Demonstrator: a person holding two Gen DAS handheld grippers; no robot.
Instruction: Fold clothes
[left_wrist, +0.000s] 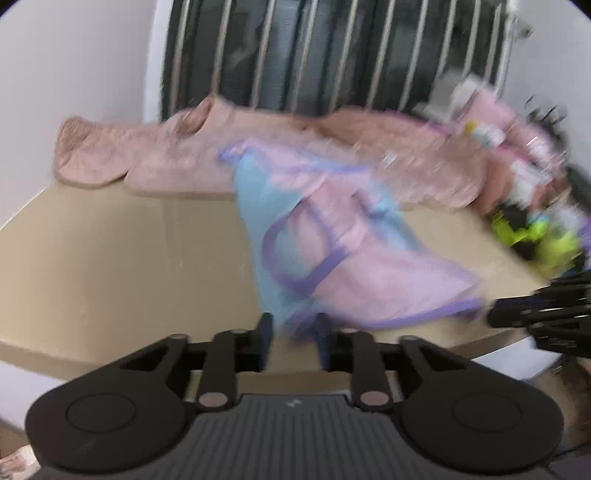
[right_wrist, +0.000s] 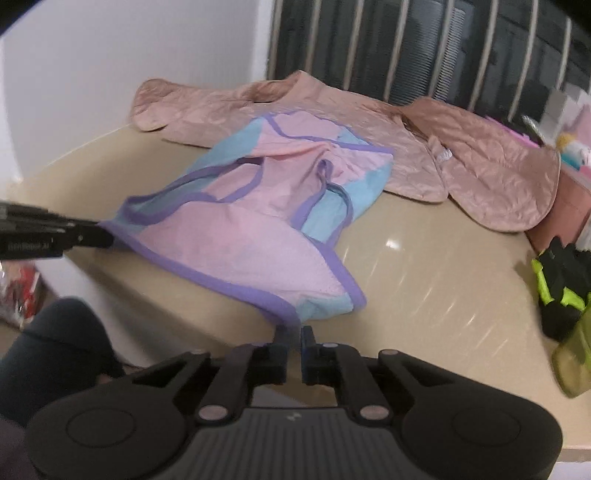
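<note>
The left hand-held gripper (left_wrist: 291, 328) sits low over the near edge of the beige tabletop (left_wrist: 110, 251), its jaws a moderate way apart. The near hem of the pink-and-blue garment (left_wrist: 332, 251) hangs right at its fingertips, seemingly between them, but the picture is smeared with blur and whether the pads actually press the cloth cannot be told.

Over in the right wrist view things are sharper. The right hand-held gripper (right_wrist: 293, 332) has its jaws nearly together, a narrow gap between them, and the purple-trimmed corner of the garment (right_wrist: 258, 229) comes down just to its tips. Pinched or merely touching? The view does not settle it.

The garment spreads ahead of both tools across the tabletop (right_wrist: 424, 288), pink panels edged in purple with light blue at the sides, rumpled in the middle. Beyond it, farther from the fingertips, a quilted dusty-pink jacket (right_wrist: 332, 110) lies with sleeves flung wide, the garment's far edge overlapping it. Behind that stands a dark panel with pale vertical stripes (right_wrist: 424, 48).

To the right of the right tool, black and neon-green items (right_wrist: 561, 280) crowd the tabletop's edge. At far left of that view, the left tool (right_wrist: 74, 236) reaches the garment's left corner.
</note>
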